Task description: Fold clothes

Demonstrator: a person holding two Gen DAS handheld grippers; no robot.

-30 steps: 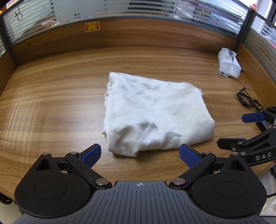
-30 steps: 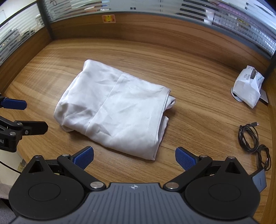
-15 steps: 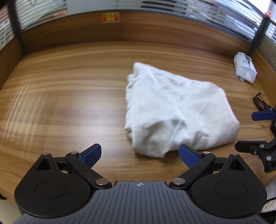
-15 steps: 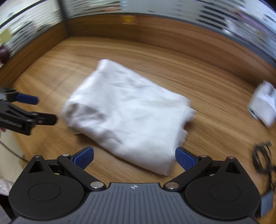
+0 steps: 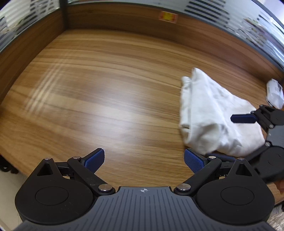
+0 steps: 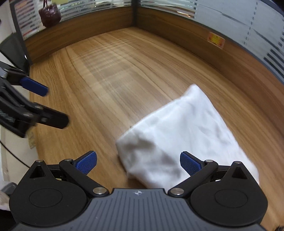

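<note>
just folded cloth (image 6: 184, 138) btwn right hand-held gripper (image 6: 138, 162) fingers

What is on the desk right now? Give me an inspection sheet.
Surface: wooden desk, mostly bare.
Job's things: white garment, folded into a compact bundle, lying flat.
Clutter: white packet at the desk's far right.
Grippers: left gripper open over bare wood; right gripper open, garment's near end between its jaws, not gripped.
Cables: nothing seen.
Surroundings: wood partition with frosted glass above; orange sticker.
</note>
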